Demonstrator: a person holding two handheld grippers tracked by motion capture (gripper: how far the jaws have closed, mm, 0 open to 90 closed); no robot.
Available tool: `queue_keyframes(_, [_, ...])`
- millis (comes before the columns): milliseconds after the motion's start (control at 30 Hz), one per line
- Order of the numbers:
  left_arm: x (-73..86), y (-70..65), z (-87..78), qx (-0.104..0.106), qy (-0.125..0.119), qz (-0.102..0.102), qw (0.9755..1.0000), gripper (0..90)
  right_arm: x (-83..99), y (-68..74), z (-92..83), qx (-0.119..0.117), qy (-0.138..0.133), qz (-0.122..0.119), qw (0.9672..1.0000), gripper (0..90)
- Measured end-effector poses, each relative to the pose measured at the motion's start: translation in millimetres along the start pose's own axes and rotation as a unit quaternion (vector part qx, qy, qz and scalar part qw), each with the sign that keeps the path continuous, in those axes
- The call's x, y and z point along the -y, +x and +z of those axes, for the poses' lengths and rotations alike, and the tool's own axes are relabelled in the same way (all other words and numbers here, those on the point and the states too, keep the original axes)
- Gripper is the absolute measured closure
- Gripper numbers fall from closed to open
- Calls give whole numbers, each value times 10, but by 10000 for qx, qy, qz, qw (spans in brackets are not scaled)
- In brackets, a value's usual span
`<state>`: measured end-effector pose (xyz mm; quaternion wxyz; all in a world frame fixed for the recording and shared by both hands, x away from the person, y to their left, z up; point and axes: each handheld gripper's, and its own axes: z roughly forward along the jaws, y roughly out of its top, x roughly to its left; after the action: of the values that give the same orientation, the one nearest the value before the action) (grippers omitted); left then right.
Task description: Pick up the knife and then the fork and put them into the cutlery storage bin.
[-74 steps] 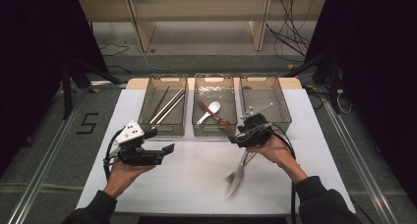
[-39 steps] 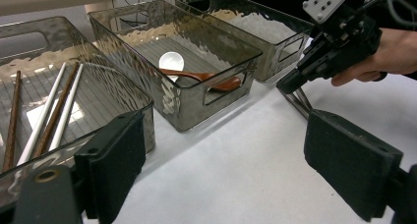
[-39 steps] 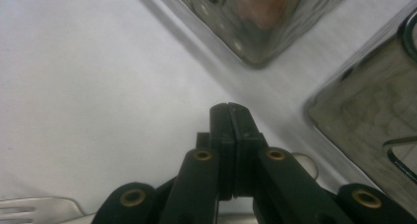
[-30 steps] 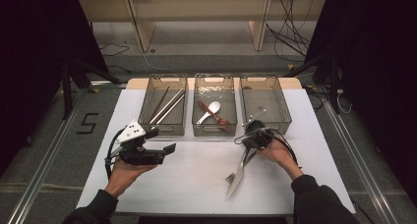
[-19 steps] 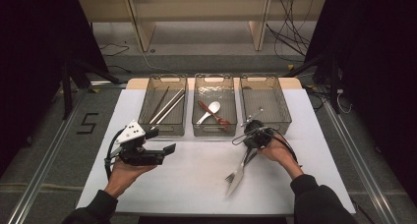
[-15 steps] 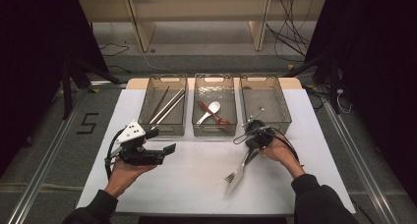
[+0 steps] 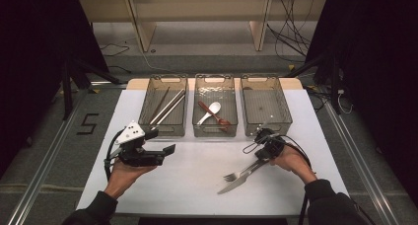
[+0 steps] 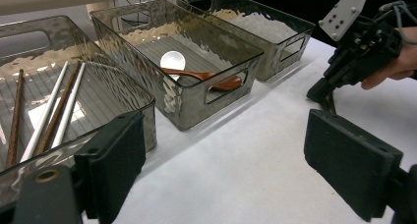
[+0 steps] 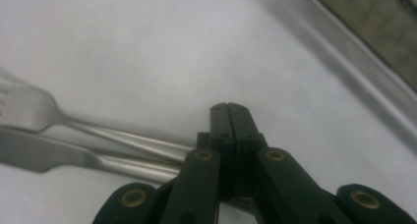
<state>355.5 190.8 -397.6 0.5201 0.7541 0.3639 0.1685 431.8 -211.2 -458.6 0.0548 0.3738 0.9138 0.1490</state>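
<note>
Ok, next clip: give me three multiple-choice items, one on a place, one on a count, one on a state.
1. Where do the fork and knife lie?
A on the white table top
B in the right bin
C in the middle bin

2. How many clear bins stand in the row?
A two
B three
C four

3. How do the jaws of the left claw stand?
A shut
B clamped on a spoon
C wide open

A: both rest on the table.
B: three side by side.
C: a bare gap between them.
</note>
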Motion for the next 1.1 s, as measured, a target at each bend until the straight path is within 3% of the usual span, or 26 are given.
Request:
queue_keyframes(567, [-1, -13, -5, 6, 32, 64, 10000, 154, 466, 207, -172, -238, 218, -5, 9995, 900])
queue_keyframes(800, [-4, -15, -5, 11, 29, 84, 10000, 155, 524, 249, -211, -109, 97, -104, 9998, 900])
queue_keyframes(933, [-2, -13, -8, 13, 23, 71, 10000, 154, 508, 271, -381, -134, -314, -221, 9992, 735])
queue_keyframes(1100, [-4, -14, -8, 24, 21, 81, 10000, 154, 510, 378, -438, -310, -262, -541, 9977, 515])
